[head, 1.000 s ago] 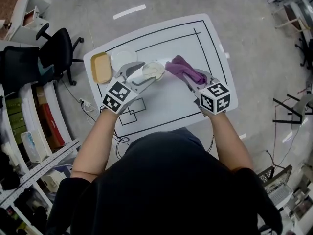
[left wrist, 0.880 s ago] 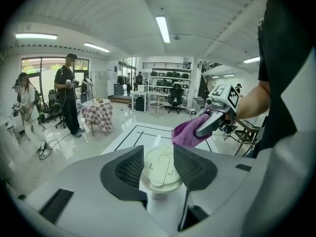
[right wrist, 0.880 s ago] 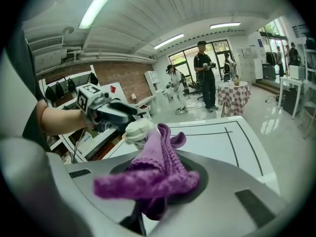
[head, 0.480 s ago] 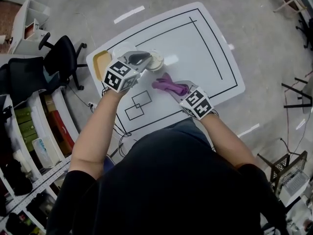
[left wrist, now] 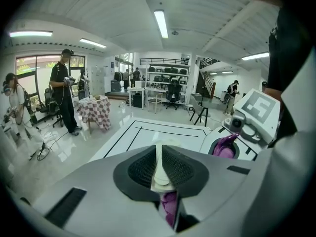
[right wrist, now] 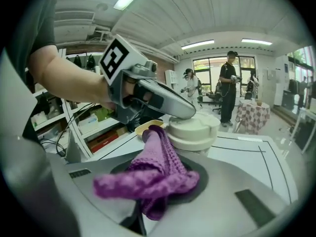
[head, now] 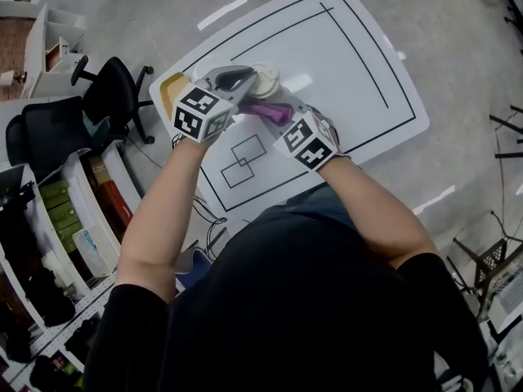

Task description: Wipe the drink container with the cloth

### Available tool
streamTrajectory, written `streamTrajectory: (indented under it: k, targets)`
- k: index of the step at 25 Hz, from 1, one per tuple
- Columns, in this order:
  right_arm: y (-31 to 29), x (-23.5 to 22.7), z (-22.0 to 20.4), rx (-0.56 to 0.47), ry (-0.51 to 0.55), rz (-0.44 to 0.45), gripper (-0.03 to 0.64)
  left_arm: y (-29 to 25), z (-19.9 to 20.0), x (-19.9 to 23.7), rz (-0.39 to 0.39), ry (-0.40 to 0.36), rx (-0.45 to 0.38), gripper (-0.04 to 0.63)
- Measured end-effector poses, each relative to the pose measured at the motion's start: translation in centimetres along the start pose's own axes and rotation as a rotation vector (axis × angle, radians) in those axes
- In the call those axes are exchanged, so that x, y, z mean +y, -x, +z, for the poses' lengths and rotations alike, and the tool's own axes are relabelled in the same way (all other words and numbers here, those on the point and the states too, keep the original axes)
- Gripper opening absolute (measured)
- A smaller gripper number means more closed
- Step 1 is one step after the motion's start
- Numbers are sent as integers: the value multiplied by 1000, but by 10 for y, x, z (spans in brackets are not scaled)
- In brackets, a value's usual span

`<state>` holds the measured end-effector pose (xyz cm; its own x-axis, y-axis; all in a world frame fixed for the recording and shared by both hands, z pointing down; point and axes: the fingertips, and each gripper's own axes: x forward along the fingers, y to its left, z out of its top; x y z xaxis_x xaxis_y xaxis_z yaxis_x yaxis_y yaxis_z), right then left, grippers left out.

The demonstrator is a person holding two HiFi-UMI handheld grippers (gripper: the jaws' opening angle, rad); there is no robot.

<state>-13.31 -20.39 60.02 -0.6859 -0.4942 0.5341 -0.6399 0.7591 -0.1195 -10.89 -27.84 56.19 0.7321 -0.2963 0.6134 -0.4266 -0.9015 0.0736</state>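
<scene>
Drink container (head: pixel 263 78) is found at about 10 o'clock on the bench (head: pixel 351 72), with a yellow tray (head: pixel 167 90) near it at its 9 o'clock. It is pinched at the lid edge by the left gripper (head: pixel 249 77); the jaws are closed onto that cream rim with almost no gap left. The purple cloth (right wrist: pixel 158 167) is clamped in the right gripper (head: pixel 278 113), jaws shut on it, with a bunch left sticking out forward.

Progress, as judged: setup is done. The container is steadied and the cloth is in hand, placed just at the container's 6 o'clock in the head view. In the right gripper view the cloth tip is seen against the lid's side at 9 o'clock; real contact cannot be confirmed. No wiped area can be told apart. Nearly all the wiping is taken to be left: lid and wall all round.

Orientation: the container is stood upright, long axis vertical, lid pointed up. Its round top is seen from the head view. The body below the lid is mostly hidden.
</scene>
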Motion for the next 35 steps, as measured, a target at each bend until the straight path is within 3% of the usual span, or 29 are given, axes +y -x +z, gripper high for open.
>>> streamTrajectory:
  k: [7, 12, 19, 27, 35]
  targets:
    - [-18, -26, -30, -18, -198, -75, 75, -4, -4, 3, 1, -29, -34, 54]
    - [-41, -40, -75, 79, -253, -104, 75, -7, -5, 4, 5, -36, -62, 53]
    - [-62, -53, -110, 214, -220, -115, 78, -4, -5, 6, 11, -46, -91, 52]
    - [-49, -51, -109, 200, -220, -91, 77, -5, -2, 3, 5, -41, -88, 51]
    - [17, -39, -91, 210, -50, -12, 77, -3, -4, 4, 8, -40, -92, 51]
